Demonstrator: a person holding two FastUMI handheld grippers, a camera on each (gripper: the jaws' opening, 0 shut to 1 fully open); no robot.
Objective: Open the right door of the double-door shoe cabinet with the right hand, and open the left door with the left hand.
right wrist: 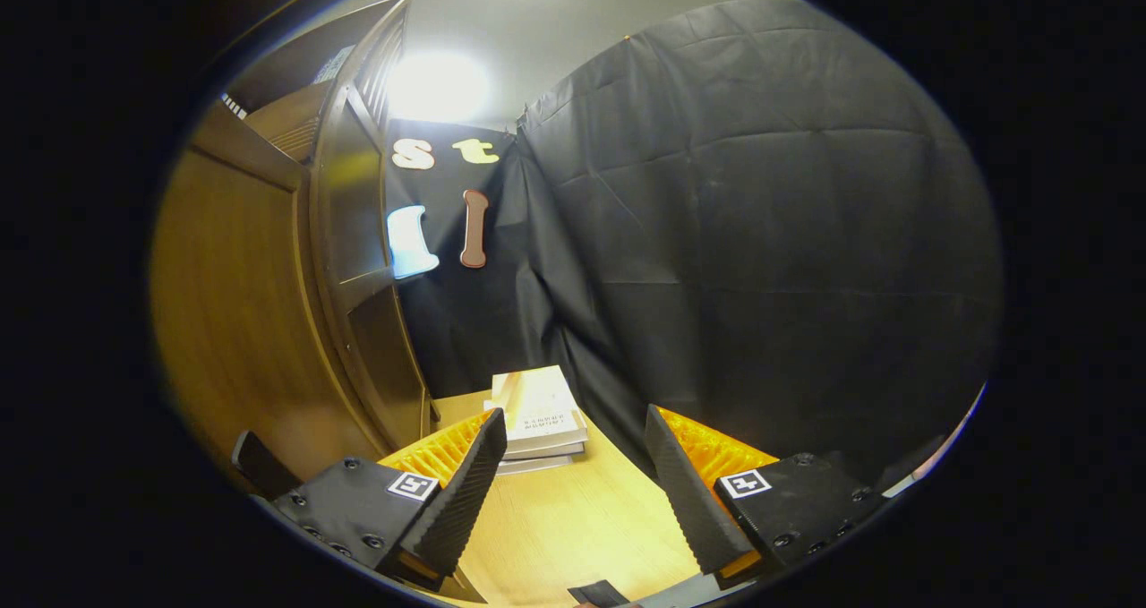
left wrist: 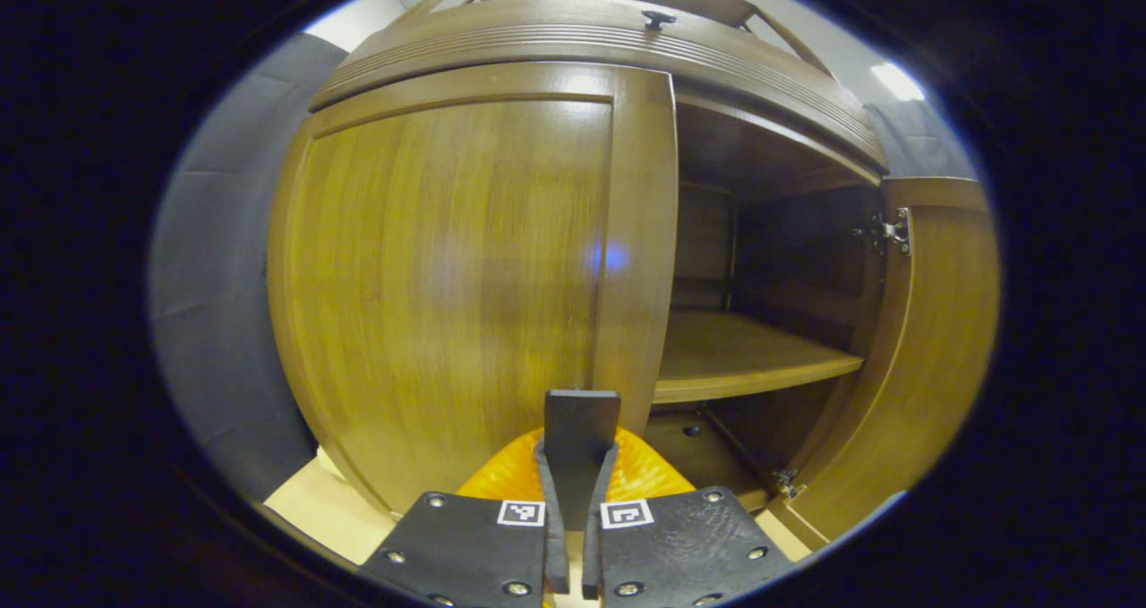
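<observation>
In the left gripper view the wooden shoe cabinet [left wrist: 591, 39] fills the scene. Its left door [left wrist: 448, 268] stands flat across the front. A dark flat handle [left wrist: 582, 411] sticks out near that door's lower right edge, and my left gripper [left wrist: 578, 454] is shut on it. The right door [left wrist: 931, 357] is swung wide open, baring a shelf [left wrist: 743, 357] and the dark inside. In the right gripper view that open right door [right wrist: 233, 321] stands close on the left. My right gripper [right wrist: 575, 415] is open beside it, with nothing between its fingers.
A small stack of books [right wrist: 537, 411] lies on the light wooden floor [right wrist: 573, 518] ahead of the right gripper. Black cloth walls [right wrist: 761, 250] close the booth behind and beside the cabinet. A metal hinge [left wrist: 888, 232] shows on the open door.
</observation>
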